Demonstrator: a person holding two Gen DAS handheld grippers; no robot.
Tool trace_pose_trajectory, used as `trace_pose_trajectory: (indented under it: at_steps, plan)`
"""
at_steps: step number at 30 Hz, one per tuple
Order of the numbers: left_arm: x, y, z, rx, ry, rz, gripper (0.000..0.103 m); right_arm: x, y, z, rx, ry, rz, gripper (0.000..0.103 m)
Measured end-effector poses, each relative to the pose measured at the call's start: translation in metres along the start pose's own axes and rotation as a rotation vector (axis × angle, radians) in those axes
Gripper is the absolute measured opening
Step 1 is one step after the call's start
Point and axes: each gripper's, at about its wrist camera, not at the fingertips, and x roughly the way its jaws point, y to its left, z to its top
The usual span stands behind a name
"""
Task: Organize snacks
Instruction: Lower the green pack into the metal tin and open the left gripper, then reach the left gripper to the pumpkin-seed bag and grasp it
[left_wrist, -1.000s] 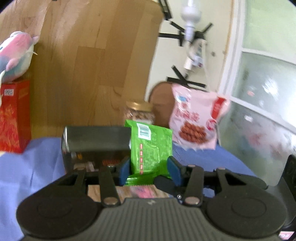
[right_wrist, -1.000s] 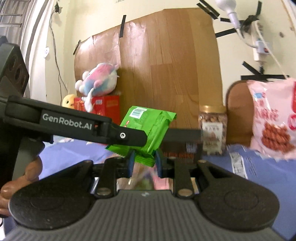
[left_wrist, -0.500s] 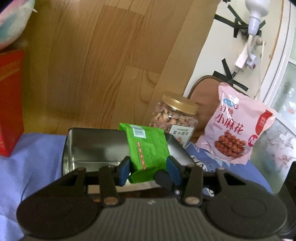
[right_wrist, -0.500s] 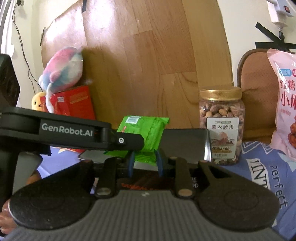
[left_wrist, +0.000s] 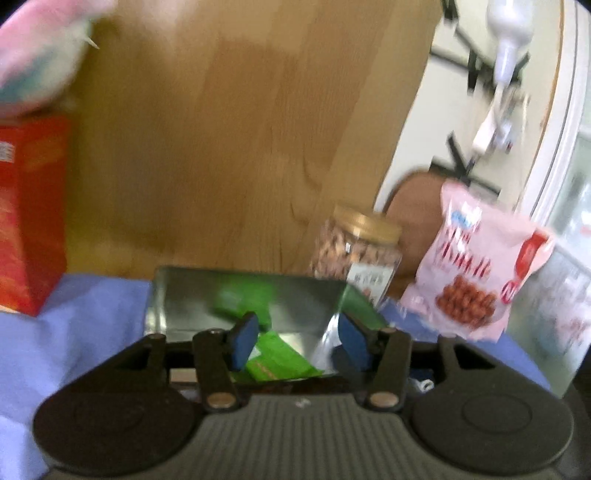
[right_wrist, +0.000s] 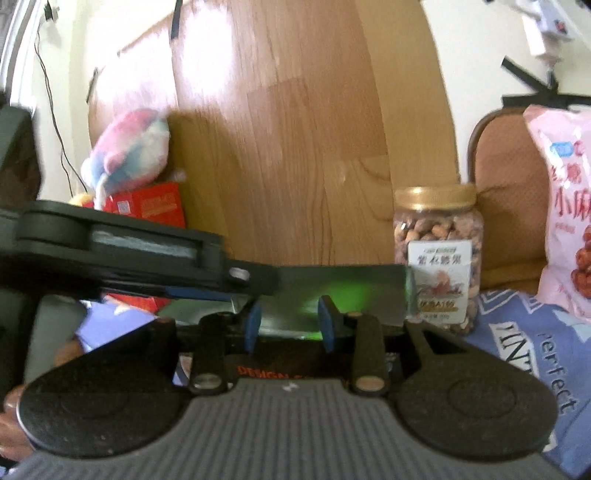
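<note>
At the far left of the left wrist view, a plush toy (left_wrist: 40, 62) is seen resting on a red box (left_wrist: 31, 218), both standing on the blue cloth (left_wrist: 74, 332). In the middle, an open metal tin (left_wrist: 251, 299) is placed on the cloth, and a green packet (left_wrist: 280, 363) is found lying inside it, on the tin's floor; a green reflection is thrown on the back wall. The left gripper (left_wrist: 295, 341) is held over the tin with its jaws apart and opening, the packet lying below and between them, no longer pinched. In the right wrist view, the right gripper (right_wrist: 290, 326) is likewise seen with jaws parted and opening, nothing gripped between them; only the tin wall (right_wrist: 343, 291) with a green glow is seen beyond. To the right, a nut jar (right_wrist: 436, 254) is left standing just beside the tin, and a pink snack bag (right_wrist: 561, 221) is propped further right, against a chair back (right_wrist: 506, 199). One packet is judged stowed; the jar and bag appear not yet sorted, if they are meant for the tin at all.
</note>
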Motion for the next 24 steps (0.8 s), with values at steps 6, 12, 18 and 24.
trace_pose_trajectory:
  at_steps: [6,12,18,24]
  plan:
    - [-0.067,0.022,-0.022,-0.051,-0.068,0.041,0.049,-0.033,-0.001,0.006,0.145,0.022,0.127,0.036]
    - [-0.076,0.040,-0.061,-0.137,0.066,0.020,0.064,-0.063,0.022,-0.026,0.149,0.114,0.142,0.037]
    - [-0.073,0.045,-0.087,-0.199,0.142,-0.018,0.038,-0.062,0.038,-0.052,0.225,0.244,0.145,0.031]
    - [-0.130,0.030,-0.107,-0.131,0.076,-0.032,0.028,-0.110,0.067,-0.056,0.186,0.153,0.138,0.030]
